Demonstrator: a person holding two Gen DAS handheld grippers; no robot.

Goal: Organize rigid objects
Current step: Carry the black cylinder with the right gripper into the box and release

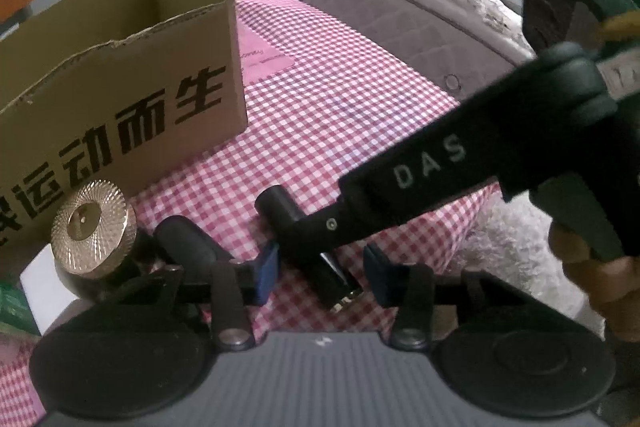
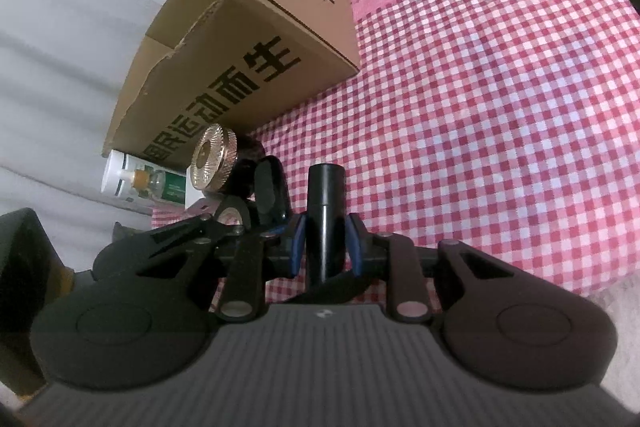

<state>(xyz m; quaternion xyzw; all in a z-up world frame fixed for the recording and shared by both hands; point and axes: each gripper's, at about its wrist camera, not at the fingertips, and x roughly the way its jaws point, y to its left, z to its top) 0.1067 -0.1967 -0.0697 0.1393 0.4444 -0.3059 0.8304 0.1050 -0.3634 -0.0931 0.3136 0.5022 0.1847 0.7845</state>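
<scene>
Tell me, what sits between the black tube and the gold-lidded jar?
A glossy black oblong piece lies between tube and jar, seen in both views.

Lighting, both views: I read soft, even indoor light, fairly dim, with a slight purple cast. Shadows faint under the cardboard box (image 1: 132, 99). Small green lamp glare far right. Fisheye bends the edges; corners go black. Near tool bodies look soft.

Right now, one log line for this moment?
right claw: shut on black tube | left claw: open, around tube's end | box: open, behind
</scene>
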